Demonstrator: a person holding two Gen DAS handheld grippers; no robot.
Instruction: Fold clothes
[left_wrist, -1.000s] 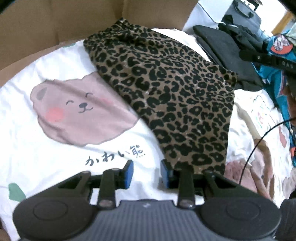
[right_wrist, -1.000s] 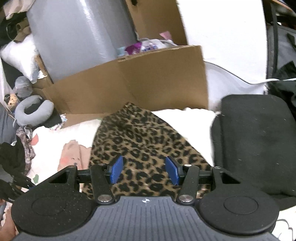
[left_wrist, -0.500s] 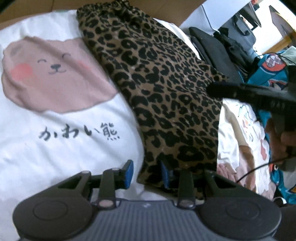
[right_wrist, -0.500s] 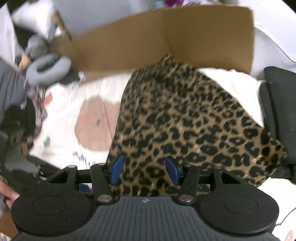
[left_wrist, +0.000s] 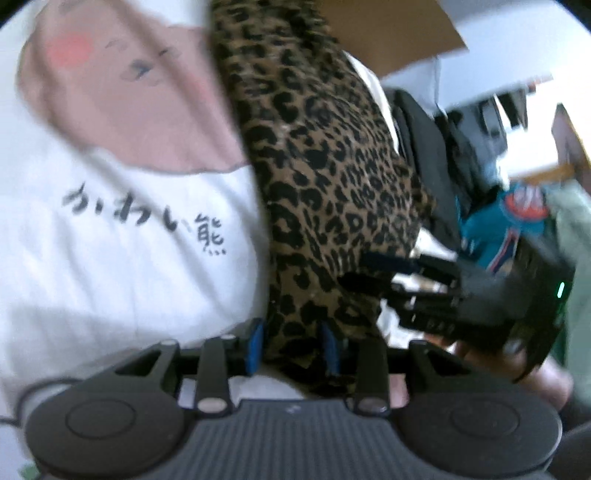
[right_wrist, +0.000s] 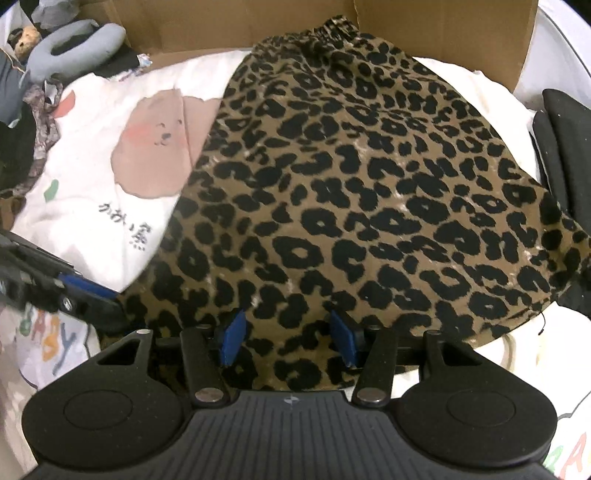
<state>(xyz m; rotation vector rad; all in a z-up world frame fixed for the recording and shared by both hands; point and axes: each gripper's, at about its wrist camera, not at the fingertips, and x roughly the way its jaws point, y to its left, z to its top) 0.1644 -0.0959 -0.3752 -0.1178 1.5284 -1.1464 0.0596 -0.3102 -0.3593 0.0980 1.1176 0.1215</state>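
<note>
Left gripper (left_wrist: 291, 345): jaws sitting part open, near hem corner of the leopard-print skirt (left_wrist: 332, 177) lying between the blue pads (left_wrist: 255, 345), not clamped. Frame is blurring.

Right gripper (right_wrist: 290, 341): jaws standing wide open, skirt hem running between them, pads not pinching.

Skirt is spreading away from both jaws, elastic waistband (right_wrist: 332, 31) lying farthest, against the cardboard box (right_wrist: 236, 22).

Bear-print sheet (right_wrist: 110, 166) is showing left of the jaws under the skirt; black garment (right_wrist: 565, 147) is lying to the right.
</note>
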